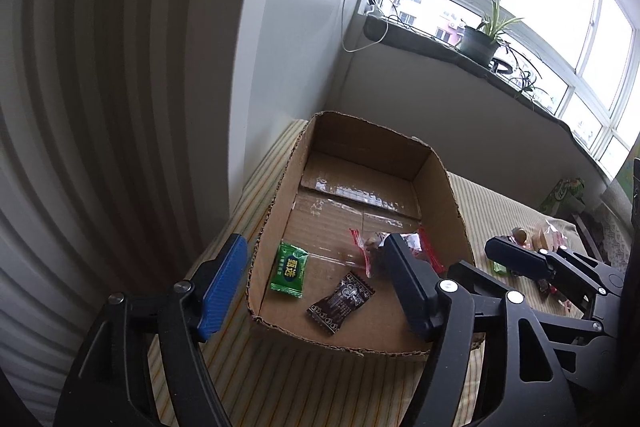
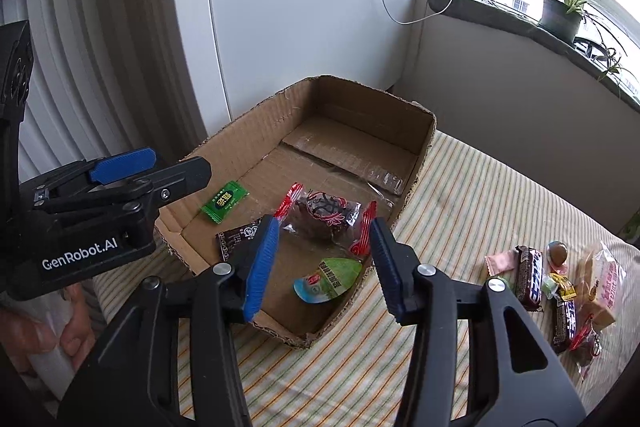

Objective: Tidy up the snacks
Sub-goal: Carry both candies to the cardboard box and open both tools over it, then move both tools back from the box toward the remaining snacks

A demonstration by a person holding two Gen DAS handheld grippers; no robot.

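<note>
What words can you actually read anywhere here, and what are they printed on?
"GenRobot.AI": white letters on the left gripper body.
Green candy packet: large characters, too blurred to read.
Dark candy wrapper, jelly cup, chocolate bars: print too small or blurred.

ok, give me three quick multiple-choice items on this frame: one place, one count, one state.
1. Where does the green candy lie?
A. in the cardboard box
B. on the striped cloth
C. on the windowsill

2. How many wrapped snacks lie in the box?
A. two
B. four
C. six

3. How do the right gripper's jaws stand?
A. closed on a chocolate bar
B. open, holding nothing
C. closed on the box wall

Key: 1 A, it rests on the box floor; 2 B, green candy, dark candy, red-ended packet, green-blue packet; 3 B, pads apart with nothing pressed between.
</note>
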